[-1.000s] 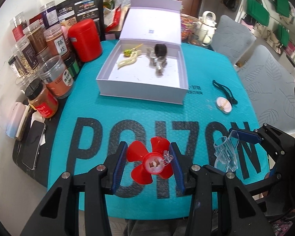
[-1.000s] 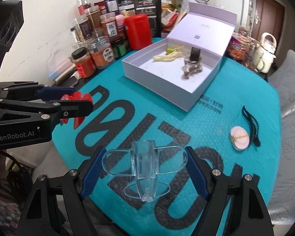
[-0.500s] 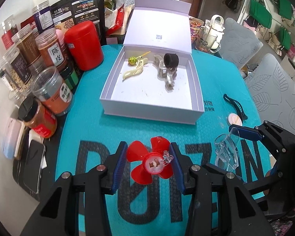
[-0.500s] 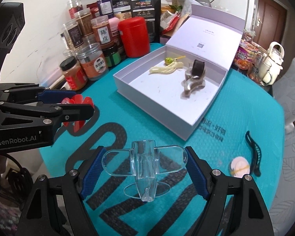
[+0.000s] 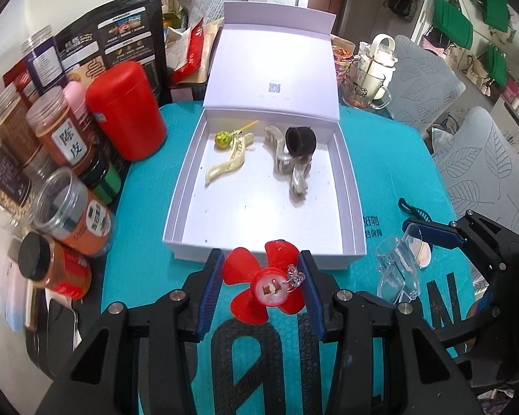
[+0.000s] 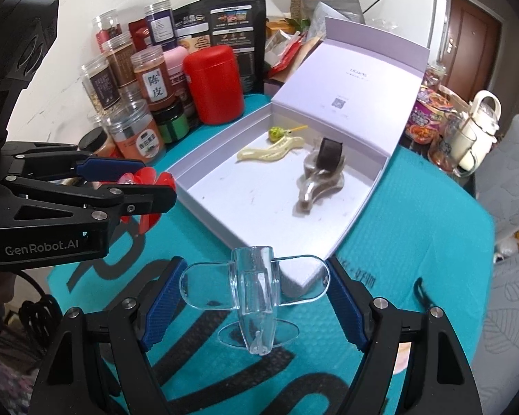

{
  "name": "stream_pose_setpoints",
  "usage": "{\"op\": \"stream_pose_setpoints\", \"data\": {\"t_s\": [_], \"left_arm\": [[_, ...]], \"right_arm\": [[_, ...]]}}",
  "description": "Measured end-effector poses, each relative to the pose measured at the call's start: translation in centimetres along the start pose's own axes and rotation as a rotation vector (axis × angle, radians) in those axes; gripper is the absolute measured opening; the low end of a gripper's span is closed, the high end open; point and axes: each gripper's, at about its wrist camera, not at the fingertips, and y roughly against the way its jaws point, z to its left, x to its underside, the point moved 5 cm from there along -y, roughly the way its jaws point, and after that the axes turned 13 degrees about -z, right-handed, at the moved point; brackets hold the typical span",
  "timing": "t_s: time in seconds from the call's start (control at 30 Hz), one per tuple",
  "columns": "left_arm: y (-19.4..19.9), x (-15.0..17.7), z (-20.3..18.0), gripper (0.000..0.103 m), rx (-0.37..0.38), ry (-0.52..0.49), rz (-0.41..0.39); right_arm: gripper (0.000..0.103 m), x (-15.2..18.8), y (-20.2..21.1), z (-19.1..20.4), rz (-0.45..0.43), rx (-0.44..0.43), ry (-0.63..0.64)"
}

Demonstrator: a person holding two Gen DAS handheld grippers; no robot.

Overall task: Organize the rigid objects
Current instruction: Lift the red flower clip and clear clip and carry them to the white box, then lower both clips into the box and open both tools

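My left gripper (image 5: 261, 285) is shut on a red flower-shaped clip (image 5: 264, 287), held just before the near wall of the open white box (image 5: 259, 254). My right gripper (image 6: 256, 290) is shut on a clear plastic hair claw (image 6: 256, 283), its wings pressed by both blue pads, close to the box's near corner (image 6: 308, 276). Inside the box lie a cream hair clip (image 5: 230, 162), a green lollipop (image 5: 222, 138), a silvery claw clip (image 5: 287, 169) and a black roll (image 5: 300, 140). From the right wrist view the left gripper (image 6: 135, 180) shows at the left with the red clip.
Spice jars (image 5: 69, 138) and a red canister (image 5: 126, 110) crowd the left of the teal mat (image 5: 148, 180). Snack bags stand behind. A glass mug (image 5: 366, 83) and white kettle sit at back right. A black strap (image 5: 410, 207) lies on the mat at right, grey chairs beyond.
Both grippers have moved forward over the mat toward the box, each still holding its clip. The box now sits right in front of the fingertips.
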Motion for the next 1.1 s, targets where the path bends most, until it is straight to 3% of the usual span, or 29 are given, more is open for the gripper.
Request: {"op": "stream_pose_setpoints", "data": {"t_s": [0.4, 0.43, 0.77, 1.1], "left_arm": [[-2.3, -3.8, -0.1, 0.043, 0.032, -0.042, -0.018], [-2.5, -4.1, -0.1, 0.036, 0.032, -0.045, -0.018], [-5.8, -4.9, 0.0, 0.020, 0.082, -0.037, 0.026], [-7.6, -4.4, 0.3, 0.020, 0.085, -0.025, 0.052]], "right_arm": [[0.080, -2.6, -1.8, -2.2, -0.022, 0.035, -0.017], [0.080, -2.8, -1.9, -2.4, -0.023, 0.037, -0.019], [0.080, -4.1, -4.1, -4.2, -0.025, 0.059, -0.043], [0.080, -3.6, -5.0, -5.3, 0.000, 0.067, -0.069]]}}
